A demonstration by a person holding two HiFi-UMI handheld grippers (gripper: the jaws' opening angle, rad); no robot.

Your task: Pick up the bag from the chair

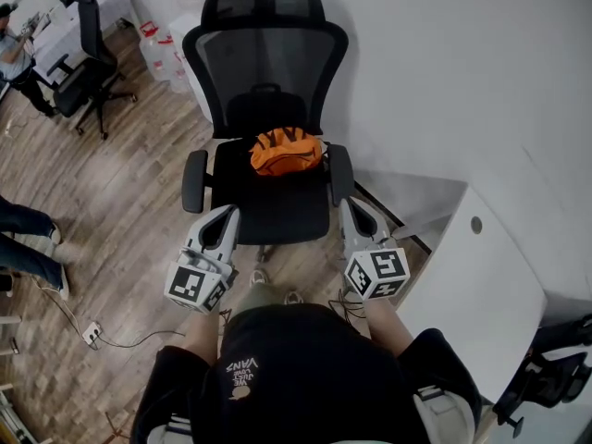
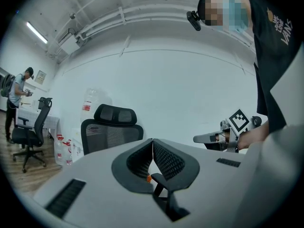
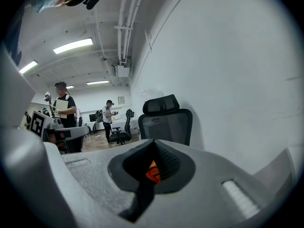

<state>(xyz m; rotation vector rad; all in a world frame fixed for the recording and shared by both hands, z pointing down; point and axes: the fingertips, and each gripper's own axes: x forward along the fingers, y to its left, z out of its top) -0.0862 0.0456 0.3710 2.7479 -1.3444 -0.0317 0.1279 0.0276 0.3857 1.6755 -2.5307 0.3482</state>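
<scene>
**A:** Where was the bag [image 1: 287,151]?

**B:** On the chair [image 1: 264,109], at the back of the seat [image 1: 277,213]. It sat against the backrest [image 1: 268,58] and between the armrests [image 1: 194,181]. It was orange and slumped, and nothing touched it.

**A:** State of the tongs?

**B:** The left gripper [image 1: 227,214] was pinched fully together, tips meeting, with nothing between them. The right gripper [image 1: 355,207] was the same, closed and empty. The orange showing through its jaw window was the bag well ahead, not a held thing.

**A:** Why held that way?

**B:** My judgement is that this was an approach posture. Both grippers were about level, side by side, just short of the seat's front edge, each roughly in line with one armrest. That would bracket the bag for a two-sided reach. The jaws were probably shut because nothing was in range yet. They would need to part before reaching the bag. The bag sat deep in the seat, so the reach would have to pass between the armrests.

**A:** Counts?

**B:**
- Bag: one.
- Grippers: two, with one marker cube on each.
- Armrests: two.
- Office chairs: two in the head view, the target and a second chair [image 1: 88,58] well apart at upper left.
- Desk: one white desk [image 1: 481,294], just right of the wearer.
- Bystanders: two standing in the far room in the right gripper view.

**A:** Progress?

**B:** The pickup had not begun.
</scene>
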